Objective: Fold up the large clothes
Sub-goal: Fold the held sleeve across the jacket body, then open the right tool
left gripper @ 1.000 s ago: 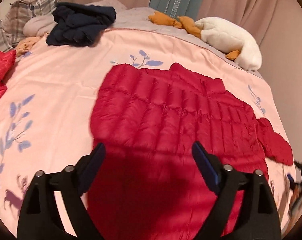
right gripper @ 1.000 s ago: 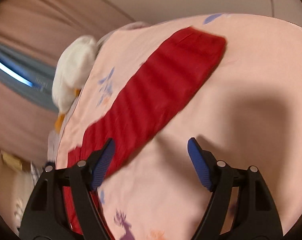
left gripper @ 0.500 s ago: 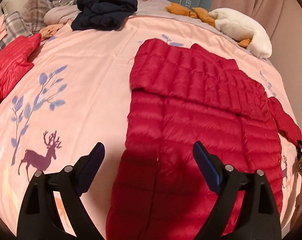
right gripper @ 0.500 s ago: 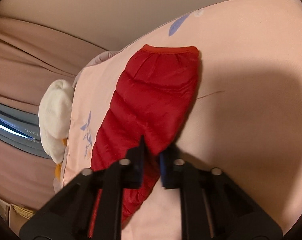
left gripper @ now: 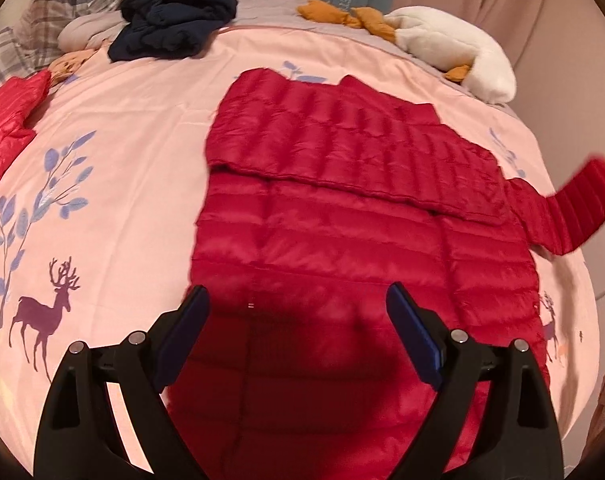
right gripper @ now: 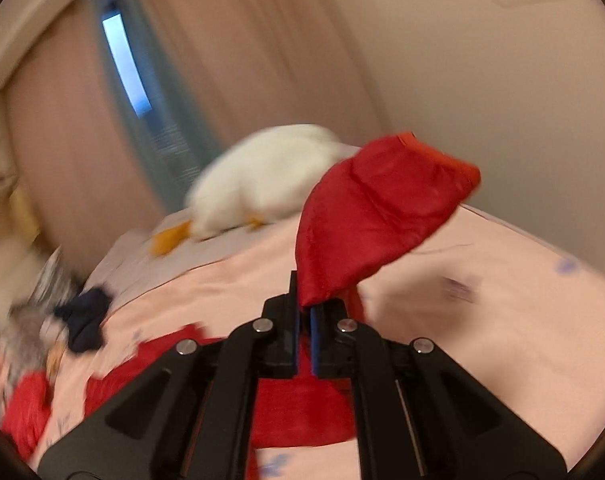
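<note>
Sleeve pinched in right gripper, jaws clamped on it, cuff raised off the bed; red down jacket lies flat on the bedspread, far side already folded over; sleeve's long axis runs from the jacket's right shoulder outward. Left gripper hovers wide, empty, over the near hem. Judgement: right hand is nearer, should carry the sleeve inward across the body.
</note>
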`<action>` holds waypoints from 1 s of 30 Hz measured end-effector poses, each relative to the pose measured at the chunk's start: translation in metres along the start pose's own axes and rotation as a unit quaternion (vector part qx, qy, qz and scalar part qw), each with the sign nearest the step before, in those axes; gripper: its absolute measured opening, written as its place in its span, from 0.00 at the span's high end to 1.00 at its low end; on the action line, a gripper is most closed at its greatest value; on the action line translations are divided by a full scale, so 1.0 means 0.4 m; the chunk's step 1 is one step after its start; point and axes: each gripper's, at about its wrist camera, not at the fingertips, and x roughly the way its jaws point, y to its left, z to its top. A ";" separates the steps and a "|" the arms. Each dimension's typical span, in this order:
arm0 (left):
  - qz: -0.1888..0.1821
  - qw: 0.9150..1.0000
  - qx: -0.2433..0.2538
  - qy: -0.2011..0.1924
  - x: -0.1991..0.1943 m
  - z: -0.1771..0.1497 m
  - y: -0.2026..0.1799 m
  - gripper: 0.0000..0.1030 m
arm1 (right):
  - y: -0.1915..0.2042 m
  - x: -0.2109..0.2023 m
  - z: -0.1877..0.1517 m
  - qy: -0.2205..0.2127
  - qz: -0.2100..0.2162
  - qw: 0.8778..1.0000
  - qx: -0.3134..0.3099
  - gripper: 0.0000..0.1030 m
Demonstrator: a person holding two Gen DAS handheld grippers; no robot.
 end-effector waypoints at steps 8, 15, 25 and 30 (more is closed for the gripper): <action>-0.010 1.000 0.019 -0.017 -0.045 -0.015 -0.020 0.13 | 0.351 0.026 -0.106 0.054 0.100 0.984 -0.139 0.97; -0.001 0.998 0.033 -0.048 -0.091 -0.018 -0.010 0.13 | 0.529 0.067 -0.264 0.102 0.116 0.964 -0.216 0.97; 0.000 0.997 0.045 -0.064 -0.104 -0.020 0.001 0.13 | 0.665 0.127 -0.451 0.163 0.118 0.939 -0.280 0.94; -0.007 0.997 0.042 -0.064 -0.098 -0.018 0.003 0.13 | 0.701 0.148 -0.511 0.186 0.123 0.929 -0.296 0.86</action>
